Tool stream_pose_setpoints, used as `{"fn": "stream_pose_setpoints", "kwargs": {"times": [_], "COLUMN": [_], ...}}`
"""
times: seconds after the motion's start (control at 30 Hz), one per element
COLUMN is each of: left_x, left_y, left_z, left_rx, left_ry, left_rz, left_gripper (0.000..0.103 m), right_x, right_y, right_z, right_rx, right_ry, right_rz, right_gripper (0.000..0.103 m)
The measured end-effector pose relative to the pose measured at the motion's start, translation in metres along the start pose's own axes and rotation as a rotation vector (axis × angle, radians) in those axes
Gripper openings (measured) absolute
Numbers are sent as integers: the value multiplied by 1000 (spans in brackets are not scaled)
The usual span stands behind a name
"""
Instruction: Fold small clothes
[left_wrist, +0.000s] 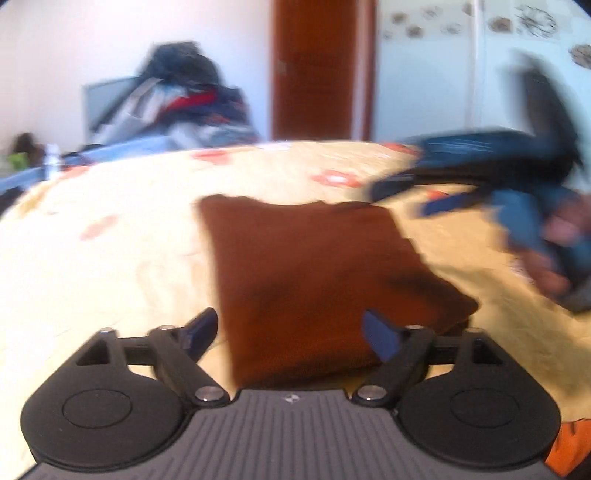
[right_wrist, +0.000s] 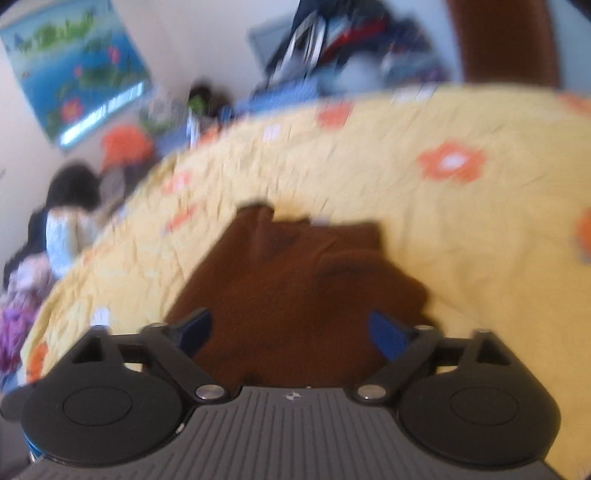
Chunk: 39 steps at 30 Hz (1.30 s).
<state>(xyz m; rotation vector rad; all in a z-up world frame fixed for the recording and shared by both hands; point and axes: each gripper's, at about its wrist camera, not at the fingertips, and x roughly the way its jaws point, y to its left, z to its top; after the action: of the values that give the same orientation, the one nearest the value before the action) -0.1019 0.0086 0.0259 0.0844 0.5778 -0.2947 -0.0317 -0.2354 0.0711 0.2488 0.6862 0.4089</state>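
A folded garment (left_wrist: 310, 280) is lying flat on the bed (left_wrist: 110, 266), directly ahead of the left tool (left_wrist: 291, 332), whose spread fingers are sitting to either side of the garment's near edge. The right tool (left_wrist: 413, 184) is reaching in from the right of the left wrist view, over the garment's far right corner. Behind the bed's far edge, a pile of clothes (left_wrist: 184, 99) is sitting to the left of a door (left_wrist: 317, 70).

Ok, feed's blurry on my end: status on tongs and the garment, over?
Left tongs open, empty. Right tongs open, empty. Brown garment lies folded on the yellow floral bedspread, between both tongs' fingers, ungripped. Nothing in the way.
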Motion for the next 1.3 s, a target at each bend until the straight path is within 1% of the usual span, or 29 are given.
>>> {"fn": "stream_pose_setpoints", "kwargs": {"times": [0.03, 0.07, 0.1, 0.13, 0.2, 0.23, 0.27, 0.3, 0.37, 0.43, 0.5, 0.53, 0.57, 0.7, 1.3], "left_x": [-2, -2, 0, 2, 11, 14, 17, 21, 29, 34, 34, 33, 32, 32, 31], "left_y": [4, 7, 9, 9, 6, 2, -2, -4, -5, -3, 0, -1, -3, -4, -5], "left_z": [-7, -15, -22, -28, -35, -37, -38, -38, -41, -41, -41, -42, -42, -41, -42], "left_rx": [-15, -29, -41, -53, -59, -54, -44, -40, -56, -71, -75, -73, -72, -70, -69], "left_ry": [18, 43, 71, 104, 149, 152, 131, 121, 113, 94, 95, 93, 90, 86, 84], "left_rz": [29, 48, 52, 50, 48, 55, 72, 85, 107, 114, 112, 113, 113, 111, 113], "left_gripper": [89, 89, 89, 89, 89, 89, 91, 95, 102, 103, 103, 103, 103, 103, 103], "right_x": [-20, -36, -48, -56, -59, -56, -52, -48, -40, -27, -12, -10, -8, -5, -8], "right_y": [-1, -3, -4, -7, -9, -9, -10, -9, -2, 12, 25, 30, 31, 33, 33], "right_z": [-15, -30, -46, -61, -84, -93, -98, -103, -106, -107, -112, -115, -117, -121, -125], "right_rx": [-8, -16, -20, -20, -25, -28, -19, 3, -1, -46, -111, -136, -128, -117, -115], "right_ry": [-27, -26, -13, 4, 80, 114, 130, 142, 113, 109, 113, 90, 76, 24, 11], "right_rz": [-18, -39, -71, -102, -156, -178, -190, -193, -246, -326, -416, -426, -412, -440, -441], "right_gripper": [103, 103, 103, 103, 103, 103, 103, 103, 103, 103, 103, 103, 103, 103, 103]}}
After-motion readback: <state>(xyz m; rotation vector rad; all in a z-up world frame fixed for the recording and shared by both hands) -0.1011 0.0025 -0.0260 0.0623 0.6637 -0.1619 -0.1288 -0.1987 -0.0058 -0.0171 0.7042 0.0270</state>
